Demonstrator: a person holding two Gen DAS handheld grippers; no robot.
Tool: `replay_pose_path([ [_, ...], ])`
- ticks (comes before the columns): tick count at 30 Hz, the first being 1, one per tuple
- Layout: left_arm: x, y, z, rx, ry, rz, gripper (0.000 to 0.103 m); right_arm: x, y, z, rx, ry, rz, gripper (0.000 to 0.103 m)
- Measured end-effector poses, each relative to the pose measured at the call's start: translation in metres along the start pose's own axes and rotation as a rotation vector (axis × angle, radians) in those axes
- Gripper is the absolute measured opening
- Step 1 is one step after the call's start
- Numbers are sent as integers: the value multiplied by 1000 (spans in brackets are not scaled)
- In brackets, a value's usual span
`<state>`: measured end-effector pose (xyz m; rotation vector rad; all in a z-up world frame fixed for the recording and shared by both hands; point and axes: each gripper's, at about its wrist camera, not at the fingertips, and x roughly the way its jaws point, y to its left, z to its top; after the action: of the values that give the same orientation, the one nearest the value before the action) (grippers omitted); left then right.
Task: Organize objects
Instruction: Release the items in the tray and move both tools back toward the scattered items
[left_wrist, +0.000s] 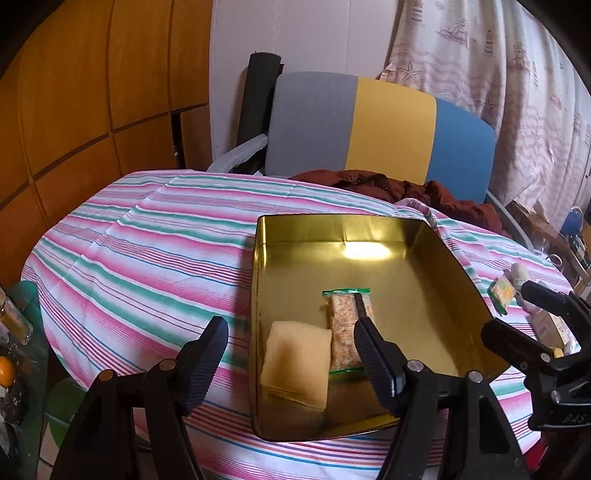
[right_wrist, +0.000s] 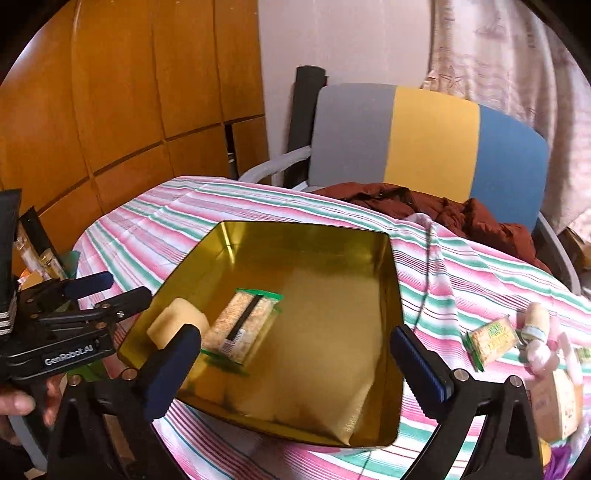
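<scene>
An open gold tin (left_wrist: 417, 314) (right_wrist: 325, 314) lies on the striped tablecloth. In its near left corner are a pale yellow block (left_wrist: 295, 362) (right_wrist: 177, 325) and, right beside it, a cracker packet with green ends (left_wrist: 343, 332) (right_wrist: 240, 325). My left gripper (left_wrist: 291, 358) (right_wrist: 110, 290) is open and empty, straddling the tin's left wall above the yellow block. My right gripper (right_wrist: 295, 369) (left_wrist: 524, 317) is open and empty, low over the tin's near edge. On the cloth right of the tin lie a green-and-yellow snack packet (right_wrist: 491, 341) (left_wrist: 502, 293), a small pale figure (right_wrist: 535, 325) and a carton (right_wrist: 557, 402).
A grey, yellow and blue chair (left_wrist: 388, 125) stands behind the table with a brown jacket (left_wrist: 369, 184) on it. Wooden cabinets (left_wrist: 92, 92) fill the left. Bottles and clutter (right_wrist: 40, 254) sit off the table's left edge. A hand (right_wrist: 18, 402) holds the left gripper.
</scene>
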<state>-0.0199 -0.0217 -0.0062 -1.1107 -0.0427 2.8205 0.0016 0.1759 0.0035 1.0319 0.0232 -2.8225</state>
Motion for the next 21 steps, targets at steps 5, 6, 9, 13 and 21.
replay_pose_path([
  [5, -4, -9, -2, 21, -8, -4, 72, -7, -10, -6, 29, -23, -66, 103],
  [6, -4, -11, -2, 25, -9, -3, 72, -10, -12, -7, 30, -28, -69, 103],
  [9, -6, -18, -3, 48, -18, -8, 72, -15, -18, -11, 33, -23, -86, 103],
  [13, -6, -28, -4, 67, -10, -36, 72, -20, -33, -15, 70, -9, -102, 103],
  [21, -2, -48, -5, 102, 16, -111, 73, -34, -68, -25, 168, -10, -172, 103],
])
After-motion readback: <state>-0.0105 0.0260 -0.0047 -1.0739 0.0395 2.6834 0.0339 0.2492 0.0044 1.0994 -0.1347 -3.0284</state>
